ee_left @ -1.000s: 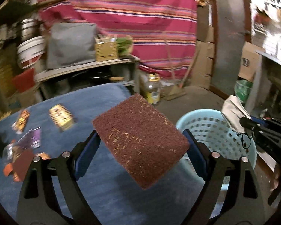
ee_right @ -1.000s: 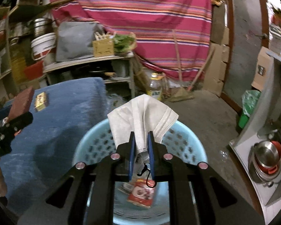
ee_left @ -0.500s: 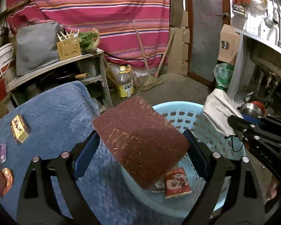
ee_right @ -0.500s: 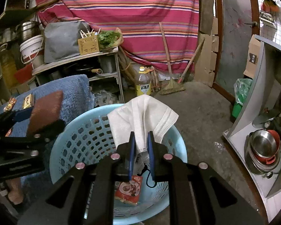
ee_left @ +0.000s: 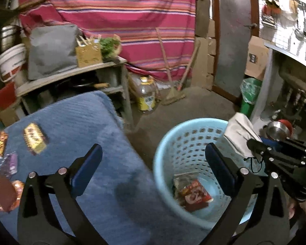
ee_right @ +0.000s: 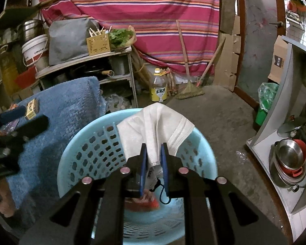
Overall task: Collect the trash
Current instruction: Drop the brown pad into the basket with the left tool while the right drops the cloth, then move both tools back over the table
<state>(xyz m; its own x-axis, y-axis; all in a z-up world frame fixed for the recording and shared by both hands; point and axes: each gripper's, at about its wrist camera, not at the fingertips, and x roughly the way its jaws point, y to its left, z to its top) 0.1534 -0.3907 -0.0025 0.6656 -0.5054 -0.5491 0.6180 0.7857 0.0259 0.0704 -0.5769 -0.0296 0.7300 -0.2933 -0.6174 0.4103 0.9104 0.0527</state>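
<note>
A light blue perforated basket (ee_left: 185, 140) stands on the floor beside the blue-towelled table (ee_left: 87, 134); it holds a red wrapper (ee_left: 195, 196). My left gripper (ee_left: 153, 163) is open and empty above the table edge and basket rim. My right gripper (ee_right: 154, 153) is shut on a white face mask (ee_right: 153, 126) and holds it over the basket (ee_right: 91, 149). The right gripper and mask (ee_left: 238, 134) also show at the right of the left wrist view. Several wrappers (ee_left: 33, 138) lie on the towel at the left.
A shelf unit (ee_left: 71, 75) with a grey bag, buckets and a basket of greens stands behind the table. An oil bottle (ee_left: 145, 96), a broom and a green bin (ee_left: 250, 96) are on the floor. Steel pots (ee_right: 289, 163) sit on a low shelf at right.
The brown scouring pad that my left gripper held is gone from its jaws, which are now open. The left gripper swung back left. The right gripper still holds the mask over the basket.
</note>
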